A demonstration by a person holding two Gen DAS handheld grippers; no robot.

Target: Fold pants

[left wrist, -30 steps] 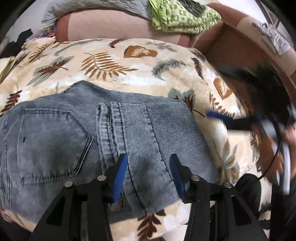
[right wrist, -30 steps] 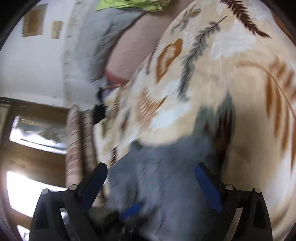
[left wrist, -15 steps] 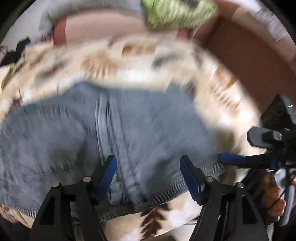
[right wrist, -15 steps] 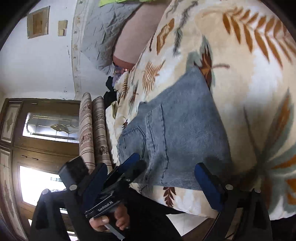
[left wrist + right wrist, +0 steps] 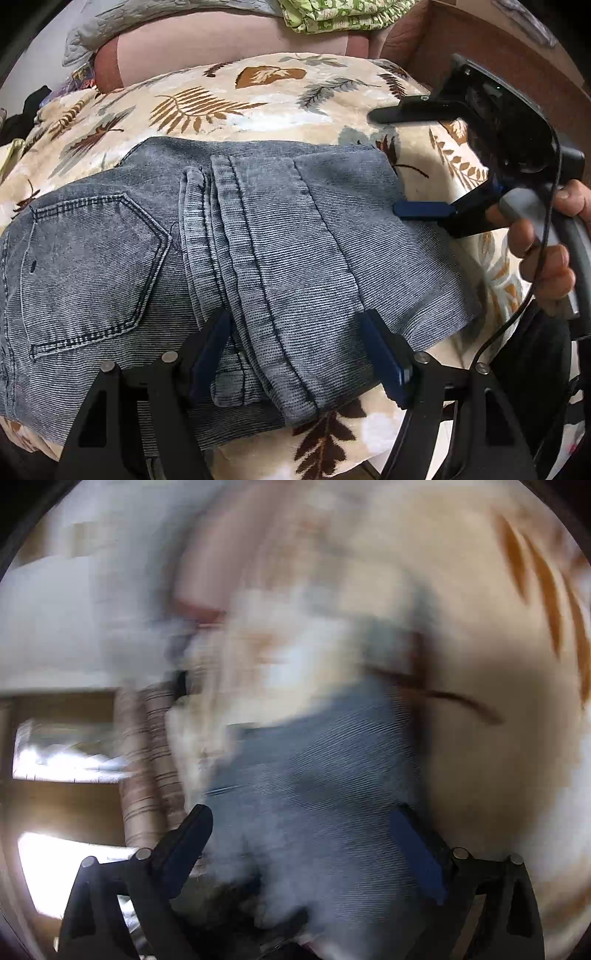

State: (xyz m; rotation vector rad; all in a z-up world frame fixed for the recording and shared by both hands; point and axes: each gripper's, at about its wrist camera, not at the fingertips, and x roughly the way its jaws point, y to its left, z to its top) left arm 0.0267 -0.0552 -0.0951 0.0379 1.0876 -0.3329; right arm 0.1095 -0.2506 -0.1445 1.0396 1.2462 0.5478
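Folded grey-blue jeans lie on a leaf-print blanket, with a back pocket showing at the left. My left gripper hovers over the near edge of the fold. Its jaws are opening, and the stacked leg seams lie between the pads without being pressed. My right gripper, held by a hand, stands open at the right edge of the jeans. The right wrist view is blurred: the right gripper is spread wide just above the denim, gripping nothing.
A pink bolster, a grey quilt and a green patterned cloth lie behind the blanket. A brown wooden board rises at the back right. Striped curtains and a bright window show at the left.
My left gripper's jaws have spread wider and released the leg fold. My right gripper has come down from beside the bed to the right edge of the jeans, blurring its view.
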